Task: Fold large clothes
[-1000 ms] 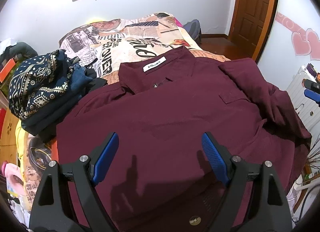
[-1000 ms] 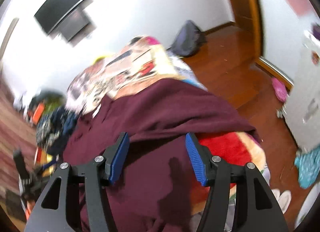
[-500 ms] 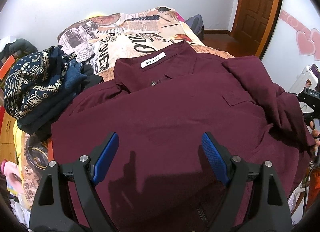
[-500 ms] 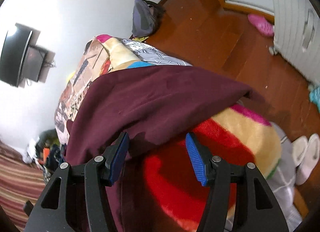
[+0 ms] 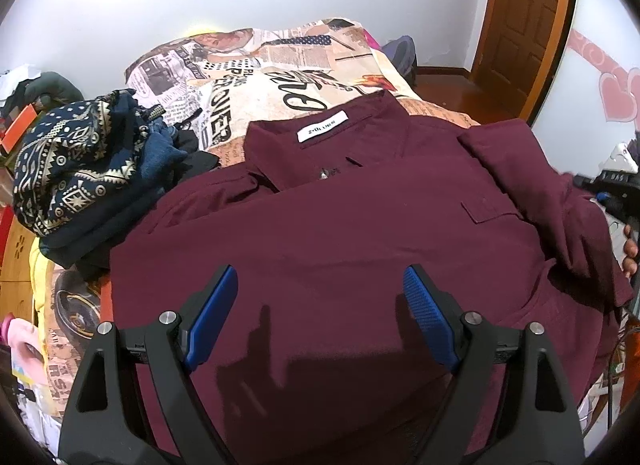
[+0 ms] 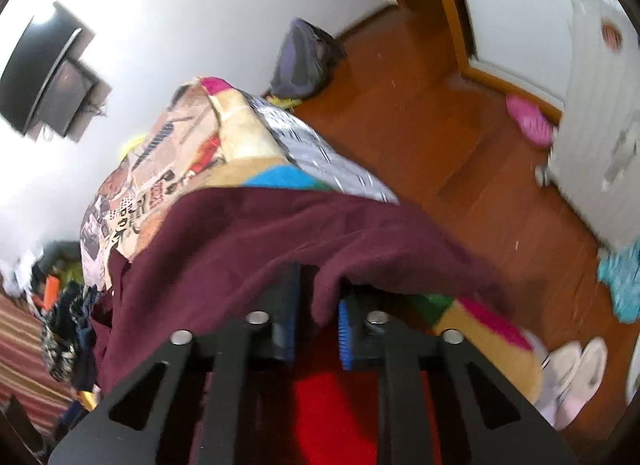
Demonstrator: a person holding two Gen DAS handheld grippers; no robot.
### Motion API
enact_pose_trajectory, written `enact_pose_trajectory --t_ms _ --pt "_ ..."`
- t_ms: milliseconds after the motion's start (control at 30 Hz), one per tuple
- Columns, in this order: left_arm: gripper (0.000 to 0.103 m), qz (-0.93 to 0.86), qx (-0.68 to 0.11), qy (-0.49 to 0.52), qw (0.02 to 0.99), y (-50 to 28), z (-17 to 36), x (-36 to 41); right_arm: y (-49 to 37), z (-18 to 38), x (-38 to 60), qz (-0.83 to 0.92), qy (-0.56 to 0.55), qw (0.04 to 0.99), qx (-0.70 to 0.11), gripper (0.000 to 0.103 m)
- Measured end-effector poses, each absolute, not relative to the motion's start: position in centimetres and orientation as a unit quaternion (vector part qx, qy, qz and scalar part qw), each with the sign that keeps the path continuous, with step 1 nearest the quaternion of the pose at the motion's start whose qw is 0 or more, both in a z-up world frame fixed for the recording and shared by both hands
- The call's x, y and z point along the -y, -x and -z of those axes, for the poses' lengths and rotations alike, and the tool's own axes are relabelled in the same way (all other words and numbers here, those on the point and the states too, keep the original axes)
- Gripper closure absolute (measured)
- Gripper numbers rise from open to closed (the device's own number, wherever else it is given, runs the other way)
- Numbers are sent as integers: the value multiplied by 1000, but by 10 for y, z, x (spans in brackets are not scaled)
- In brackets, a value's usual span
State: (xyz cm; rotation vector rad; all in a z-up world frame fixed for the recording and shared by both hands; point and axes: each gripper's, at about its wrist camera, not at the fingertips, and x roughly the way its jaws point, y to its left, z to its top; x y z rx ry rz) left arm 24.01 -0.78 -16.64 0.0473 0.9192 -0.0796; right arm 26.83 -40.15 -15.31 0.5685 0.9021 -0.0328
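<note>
A large maroon shirt [image 5: 340, 233] lies spread on the bed, collar with a white label [image 5: 322, 129] toward the far wall. Its right sleeve [image 5: 532, 185] is folded in over the body. My left gripper [image 5: 320, 305] is open and empty, hovering over the shirt's lower part. My right gripper [image 6: 316, 305] is shut on the shirt's right edge [image 6: 320, 249], with the fabric draped over its blue pads. The right gripper's body also shows at the right edge of the left wrist view [image 5: 612, 189].
A pile of dark patterned clothes [image 5: 80, 161] lies on the bed's left side. The newspaper-print bedspread [image 5: 280, 65] covers the far half. A red and multicoloured blanket [image 6: 332, 405] hangs at the bed's right edge. A bag [image 6: 308, 61], slippers [image 6: 572, 369] and wooden floor [image 6: 460, 153] lie to the right.
My right gripper has closed on the shirt's right edge; it was open half a second ago. The left gripper has stayed open, shifting slightly over the shirt.
</note>
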Motion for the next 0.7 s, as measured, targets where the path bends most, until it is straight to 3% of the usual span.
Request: enact_pose_trajectory --t_ms 467,700 --pt "19 24 -401 -2 916 -210 141 -33 -240 -12 297 -146 -156 937 -275 95" --pt "19 6 -379 21 925 -190 131 -69 -233 -35 195 -256 -97 925 -264 96"
